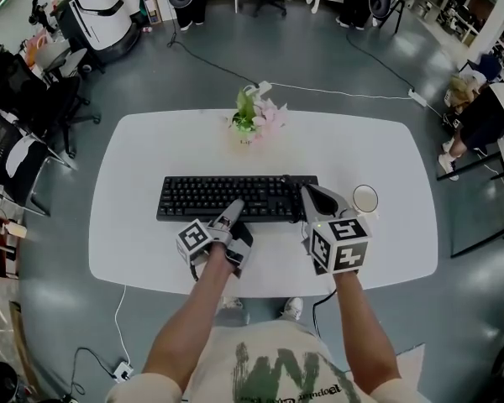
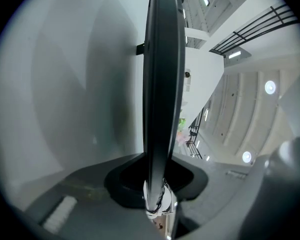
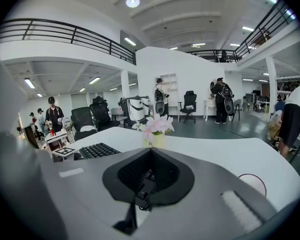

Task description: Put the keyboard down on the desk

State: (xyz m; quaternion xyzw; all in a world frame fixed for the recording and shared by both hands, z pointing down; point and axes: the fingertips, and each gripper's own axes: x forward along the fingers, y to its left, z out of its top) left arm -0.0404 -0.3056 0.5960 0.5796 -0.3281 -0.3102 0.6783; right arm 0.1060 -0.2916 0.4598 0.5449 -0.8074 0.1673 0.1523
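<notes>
The black keyboard (image 1: 210, 196) lies flat and level at the middle of the white desk (image 1: 361, 141); I cannot tell whether it rests on the top or hangs just above it. My left gripper (image 1: 233, 206) is shut on its near edge. In the left gripper view the keyboard (image 2: 162, 84) runs edge-on between the jaws of that gripper (image 2: 157, 171). My right gripper (image 1: 307, 191) is at the keyboard's right end, jaws together and nothing between them. The right gripper view has its jaws (image 3: 151, 154) shut, with the keyboard (image 3: 97, 150) off to the left.
A small vase of pink flowers (image 1: 254, 120) stands behind the keyboard. A white cup (image 1: 365, 198) sits just right of my right gripper. Office chairs (image 1: 17, 133) stand left of the desk, and a person (image 1: 479, 116) bends over at the right.
</notes>
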